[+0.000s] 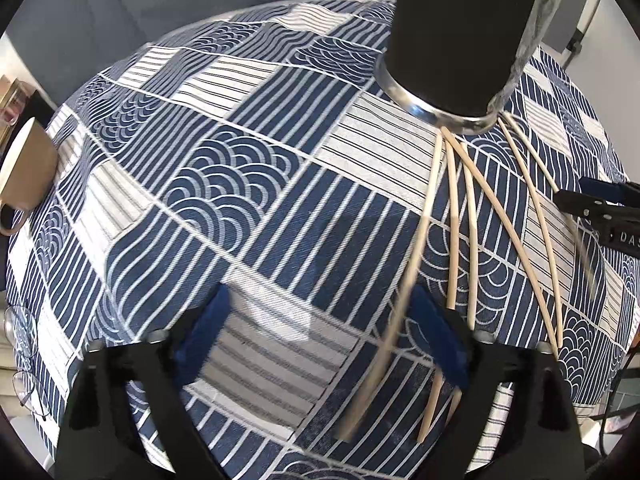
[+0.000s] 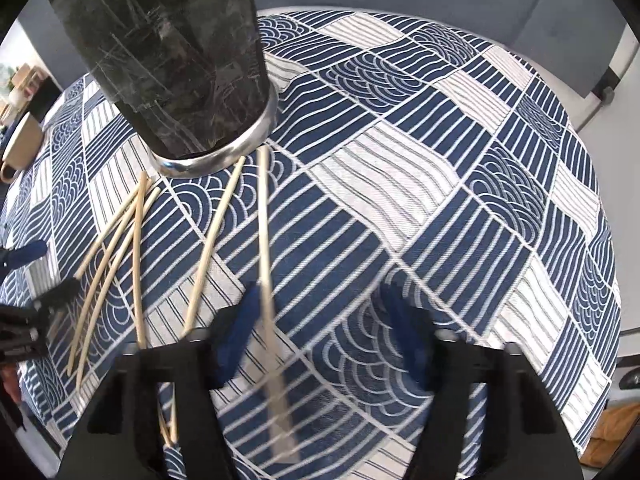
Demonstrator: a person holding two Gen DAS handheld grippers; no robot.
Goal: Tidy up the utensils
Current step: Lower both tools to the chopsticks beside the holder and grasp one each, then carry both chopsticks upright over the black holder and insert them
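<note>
Several pale wooden chopsticks (image 1: 472, 232) lie fanned out on the blue-and-white patterned tablecloth (image 1: 248, 184), their tips near the foot of a tall dark cylindrical holder with a steel base ring (image 1: 460, 40). My left gripper (image 1: 320, 332) is open and empty, its blue pads just left of the chopsticks; one blurred chopstick crosses in front of the right pad. In the right wrist view the holder (image 2: 180, 60) stands at upper left with the chopsticks (image 2: 132, 248) below it. My right gripper (image 2: 324, 328) is open; a blurred chopstick (image 2: 268, 300) lies beside its left pad.
A tan mug (image 1: 24, 176) sits at the table's left edge; it also shows in the right wrist view (image 2: 20, 144). The right gripper's tip (image 1: 600, 208) shows at the right edge of the left wrist view. Eyeglasses (image 1: 24, 360) lie at the lower left.
</note>
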